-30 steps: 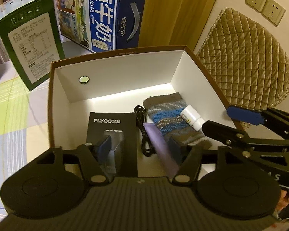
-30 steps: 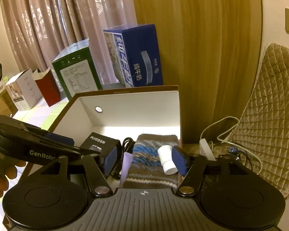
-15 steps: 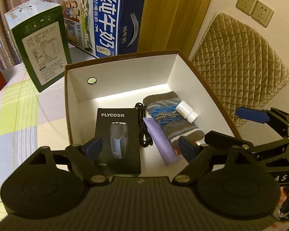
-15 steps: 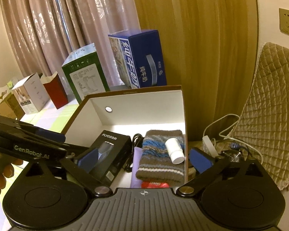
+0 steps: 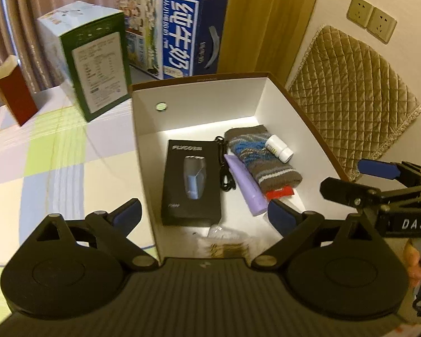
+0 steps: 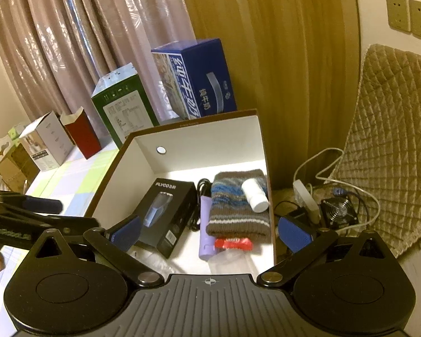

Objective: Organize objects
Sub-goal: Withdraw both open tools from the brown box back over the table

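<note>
The open box (image 5: 199,98) sits in the middle of both views, brown outside and white inside. The things to sort lie on its floor. A black shaver box (image 5: 192,184) lies flat on the left side of the floor. Just right of it is a black cord (image 5: 224,165), bunched up. Next comes a purple tube (image 5: 247,185), lying slanted and touching the edge of a knit sock (image 5: 261,154). The sock has brown, blue and white stripes. A small white bottle (image 5: 279,147) lies on its side on top of the sock, near the right wall. A red packet (image 5: 279,193) pokes out from under the near end of the sock. A clear plastic bag (image 5: 224,233) lies at the near end of the box, low in the frame.

The left gripper (image 5: 205,214) is low in its own view, above the near left corner of the box. Its two blue pads are far apart and nothing is between them. One pad is outside the left wall and the other is over the box floor.

The right gripper (image 6: 210,231) is low in its own view, too. Its pads are spread wide and hold nothing. The right pad is outside the right wall.

Behind the box, in the upper left, stand a green carton (image 5: 95,64) and a blue milk box (image 5: 179,31). A red carton (image 5: 12,90) stands at the far left. A quilted tan cushion (image 5: 350,92) leans on the wall at the right.
</note>
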Motion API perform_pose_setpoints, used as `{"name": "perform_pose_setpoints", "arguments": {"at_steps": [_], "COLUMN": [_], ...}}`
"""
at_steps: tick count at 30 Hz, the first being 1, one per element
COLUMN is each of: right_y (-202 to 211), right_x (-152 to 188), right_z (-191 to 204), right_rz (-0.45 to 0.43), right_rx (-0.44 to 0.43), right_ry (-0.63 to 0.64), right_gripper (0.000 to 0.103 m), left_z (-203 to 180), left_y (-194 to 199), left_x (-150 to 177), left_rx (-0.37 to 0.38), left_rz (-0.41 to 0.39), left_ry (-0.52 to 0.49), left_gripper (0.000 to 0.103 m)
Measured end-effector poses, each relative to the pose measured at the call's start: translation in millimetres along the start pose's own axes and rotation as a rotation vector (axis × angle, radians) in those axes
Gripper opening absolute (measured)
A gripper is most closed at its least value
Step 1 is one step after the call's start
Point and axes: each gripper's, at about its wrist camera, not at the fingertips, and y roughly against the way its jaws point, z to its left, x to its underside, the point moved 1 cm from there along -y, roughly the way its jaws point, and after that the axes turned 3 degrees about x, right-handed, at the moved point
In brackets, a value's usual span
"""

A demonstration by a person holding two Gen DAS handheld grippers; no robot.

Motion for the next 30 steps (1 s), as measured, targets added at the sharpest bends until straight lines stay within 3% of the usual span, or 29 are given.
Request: {"name": "perform_pose_setpoints", "arguments": {"at_steps": [12, 30], "right_y": [35, 84], "right_x": [27, 90], "right_z": [24, 115], "right_rz": [0.000, 0.028], "right_rx": [0.015, 0.004], "right_ry": [-0.042, -0.051], "right_gripper": [0.101, 0.101], "left_z": [17, 70], "left_y": [52, 132], "left_x": [43, 130], "left_rx": [-0.011, -0.031], "left_rz": [-0.041, -0.034], "left_ry": [0.015, 0.075], "left_gripper": [0.098, 0.098]}}
